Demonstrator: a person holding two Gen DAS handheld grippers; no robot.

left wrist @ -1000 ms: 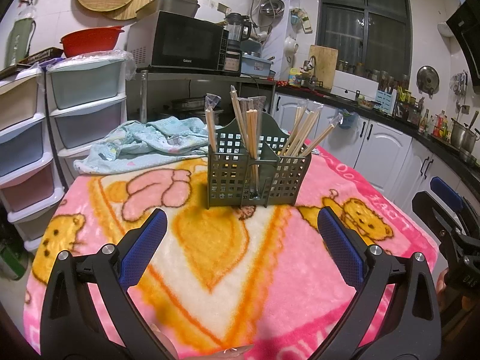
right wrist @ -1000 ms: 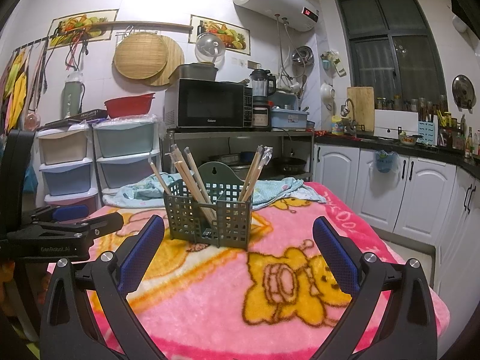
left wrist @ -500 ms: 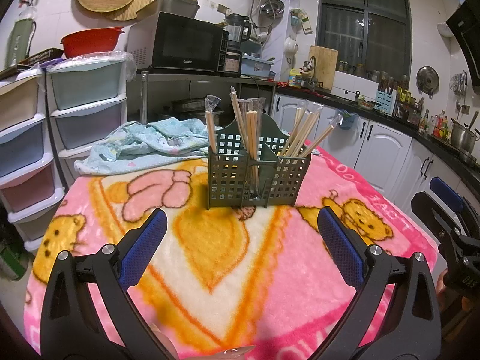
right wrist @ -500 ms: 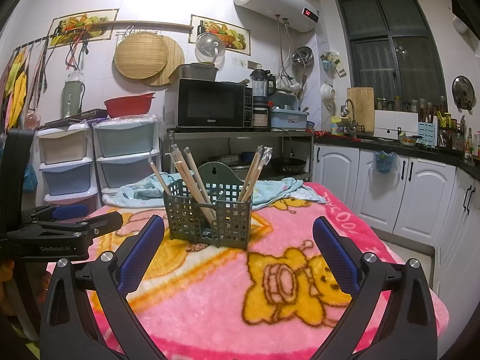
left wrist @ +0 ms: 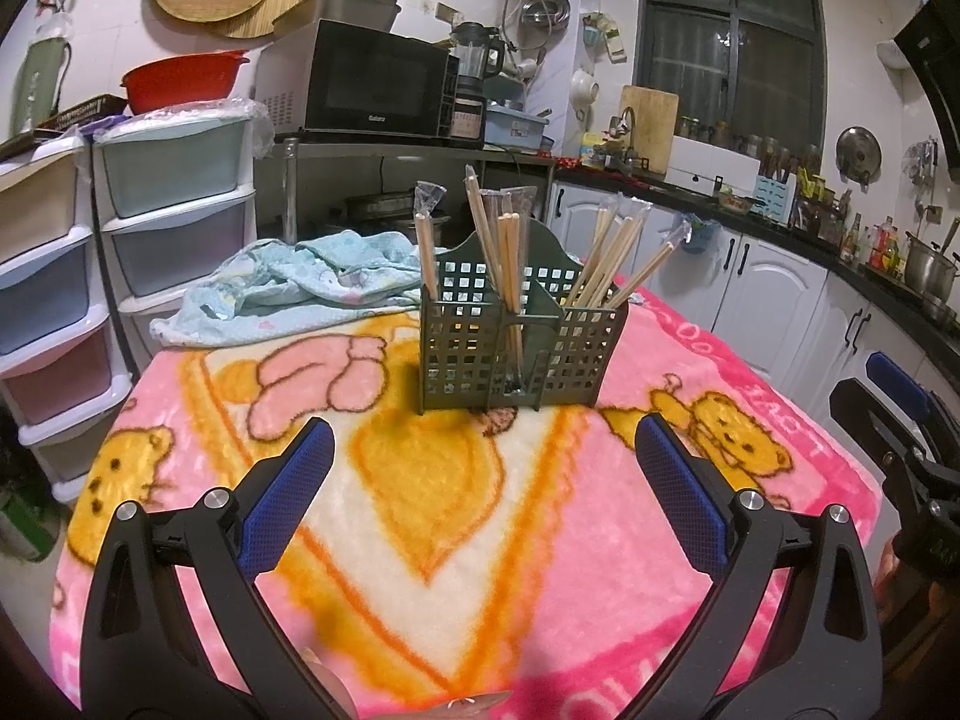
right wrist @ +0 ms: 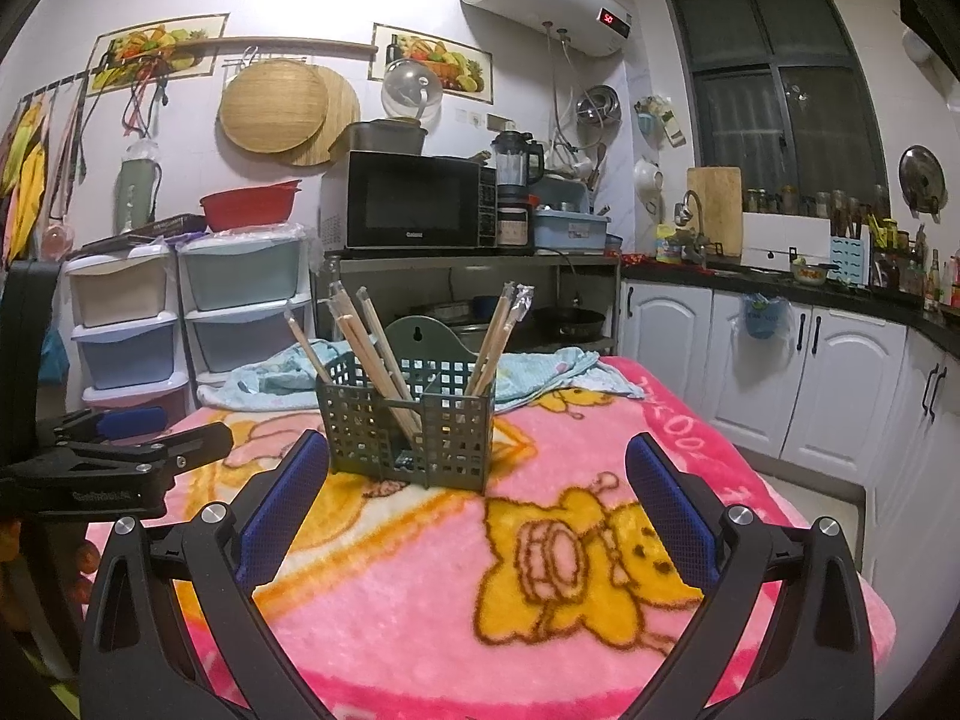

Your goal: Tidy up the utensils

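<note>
The lower parts of both tools run off the bottom of their frames, so the hands behind them stay out of sight; only a pale sliver at the bottom centre of the left view and a dim reddish patch at the left edge of the right view hint at them, too unclear to name. The chopsticks sit partly in clear wrappers, and how many there are is hard to count through the mesh of the rack. Which of the rack's compartments each bundle stands in is clear only in part: some lean left, some right, a few stand near the middle divider.

In the left view the left tool fills the lower frame, its blue pads wide apart with nothing between them. The rack stands on the desk just above centre, beyond the gap and well apart from the fingertips. The right tool shows at the right edge, cut off.

In the right view the right tool is likewise spread wide and empty. The rack sits centre left, near the tip of the left-hand pad but not touching it. The left tool enters from the left edge, seen side-on, beside the rack. A blue cloth lies crumpled behind the rack.
</note>
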